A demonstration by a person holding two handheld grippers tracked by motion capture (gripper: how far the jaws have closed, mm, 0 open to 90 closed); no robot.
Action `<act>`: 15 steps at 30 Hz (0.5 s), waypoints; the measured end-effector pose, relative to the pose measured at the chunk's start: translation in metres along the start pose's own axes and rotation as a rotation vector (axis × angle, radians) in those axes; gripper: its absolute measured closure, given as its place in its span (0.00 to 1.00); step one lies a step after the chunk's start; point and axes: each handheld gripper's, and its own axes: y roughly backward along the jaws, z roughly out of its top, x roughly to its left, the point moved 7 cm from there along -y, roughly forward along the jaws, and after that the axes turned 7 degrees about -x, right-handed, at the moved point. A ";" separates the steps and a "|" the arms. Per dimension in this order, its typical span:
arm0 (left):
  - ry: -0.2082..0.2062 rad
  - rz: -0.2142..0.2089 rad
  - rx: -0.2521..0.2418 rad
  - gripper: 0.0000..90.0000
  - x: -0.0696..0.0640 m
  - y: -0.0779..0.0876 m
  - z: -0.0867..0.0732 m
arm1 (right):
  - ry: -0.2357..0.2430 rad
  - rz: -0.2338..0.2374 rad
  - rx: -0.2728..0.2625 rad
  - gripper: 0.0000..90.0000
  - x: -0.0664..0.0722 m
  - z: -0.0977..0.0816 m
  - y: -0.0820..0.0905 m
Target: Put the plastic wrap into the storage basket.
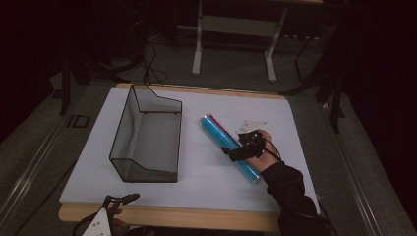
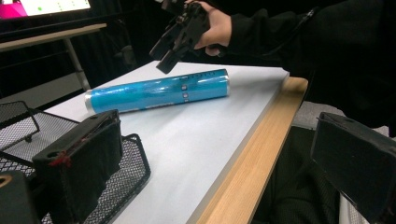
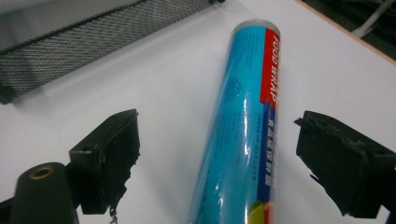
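A blue roll of food wrap, its red band printed "FOOD WRAP" in white with smaller characters too fine to read, lies flat on the white table right of the black mesh basket. The right gripper hangs over the roll's near half, jaws spread to either side of it without touching. The left gripper rests at the table's near left edge, released and empty.

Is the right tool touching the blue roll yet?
Apart. In the right gripper view, the right tool has a jaw on each side of the blue roll, with white table showing between each jaw and the roll.
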 end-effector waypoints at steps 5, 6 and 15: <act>0.000 0.001 0.000 0.03 0.000 0.000 0.000 | -0.023 0.006 0.032 0.16 -0.006 -0.003 -0.014; 0.000 0.001 -0.001 0.03 0.000 0.001 0.000 | -0.023 0.002 0.045 0.16 -0.007 -0.005 -0.017; -0.003 -0.005 0.006 0.03 0.000 0.000 -0.001 | -0.065 0.012 0.152 0.19 -0.019 -0.017 -0.035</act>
